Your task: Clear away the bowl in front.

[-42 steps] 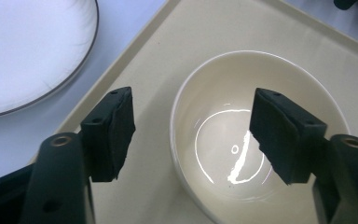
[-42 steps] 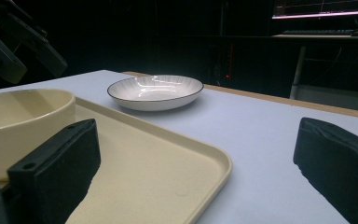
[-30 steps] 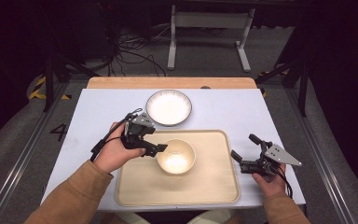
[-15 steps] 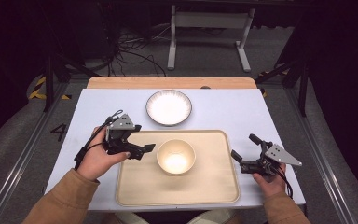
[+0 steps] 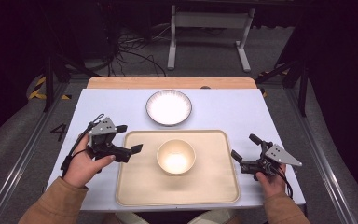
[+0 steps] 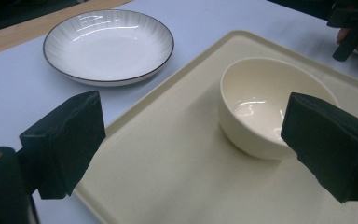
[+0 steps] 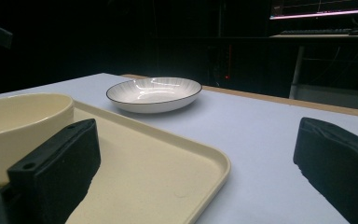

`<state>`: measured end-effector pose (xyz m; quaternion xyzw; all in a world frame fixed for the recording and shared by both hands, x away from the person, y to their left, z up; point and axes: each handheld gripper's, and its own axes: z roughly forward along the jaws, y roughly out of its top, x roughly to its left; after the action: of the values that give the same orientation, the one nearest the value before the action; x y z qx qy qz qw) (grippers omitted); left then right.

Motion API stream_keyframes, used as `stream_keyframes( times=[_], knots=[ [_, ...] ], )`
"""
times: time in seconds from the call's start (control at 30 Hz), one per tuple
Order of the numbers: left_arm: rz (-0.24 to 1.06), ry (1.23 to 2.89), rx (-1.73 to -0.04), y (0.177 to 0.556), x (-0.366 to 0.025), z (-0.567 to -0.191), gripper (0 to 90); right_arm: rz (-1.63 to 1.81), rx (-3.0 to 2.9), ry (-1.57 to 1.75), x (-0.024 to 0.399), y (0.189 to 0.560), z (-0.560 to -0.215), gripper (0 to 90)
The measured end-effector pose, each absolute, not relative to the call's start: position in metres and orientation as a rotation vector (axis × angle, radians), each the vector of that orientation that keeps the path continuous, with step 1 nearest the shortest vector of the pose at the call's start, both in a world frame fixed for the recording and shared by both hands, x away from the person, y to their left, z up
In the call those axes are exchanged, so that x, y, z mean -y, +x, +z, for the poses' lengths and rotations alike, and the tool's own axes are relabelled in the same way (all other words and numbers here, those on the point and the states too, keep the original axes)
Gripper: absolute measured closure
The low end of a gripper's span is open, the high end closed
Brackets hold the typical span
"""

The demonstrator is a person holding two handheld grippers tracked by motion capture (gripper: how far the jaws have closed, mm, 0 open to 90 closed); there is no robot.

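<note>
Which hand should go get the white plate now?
Probably the left. The left gripper is open and empty at the tray's left edge, and its view faces the striped white plate. The right gripper, also open, rests farther from the plate, beyond the tray's right edge.

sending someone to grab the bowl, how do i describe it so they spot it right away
Find the beige tray on the near half of the pale table. The bowl stands at the tray's middle: cream, deep, plain and empty. The only other dish, a shallow white plate with a dark rim, lies off the tray, farther back.
</note>
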<state>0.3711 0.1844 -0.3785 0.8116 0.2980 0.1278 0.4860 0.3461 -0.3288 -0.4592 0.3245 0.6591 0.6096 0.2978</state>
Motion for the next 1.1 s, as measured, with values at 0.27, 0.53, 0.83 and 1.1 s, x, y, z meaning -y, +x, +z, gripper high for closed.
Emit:
stream_keyframes(
  times=[0.27, 0.53, 0.83, 1.1],
  knots=[
    [0.329, 1.933, -0.739, 0.364, -0.204, -0.389, 5.0, 1.621, -1.746, 0.865, 0.329, 0.346, -0.459, 1.1],
    [0.336, 1.877, -0.775, 0.359, -0.222, -0.403, 4.2, 1.613, -1.748, 0.858, 0.328, 0.345, -0.459, 1.1],
    [0.340, 1.797, -0.761, 0.353, -0.239, -0.423, 3.9, 1.613, -1.750, 0.850, 0.328, 0.345, -0.459, 1.1],
    [0.364, 1.754, -0.785, 0.351, -0.247, -0.442, 3.4, 1.613, -1.749, 0.851, 0.328, 0.345, -0.459, 1.1]
  ],
)
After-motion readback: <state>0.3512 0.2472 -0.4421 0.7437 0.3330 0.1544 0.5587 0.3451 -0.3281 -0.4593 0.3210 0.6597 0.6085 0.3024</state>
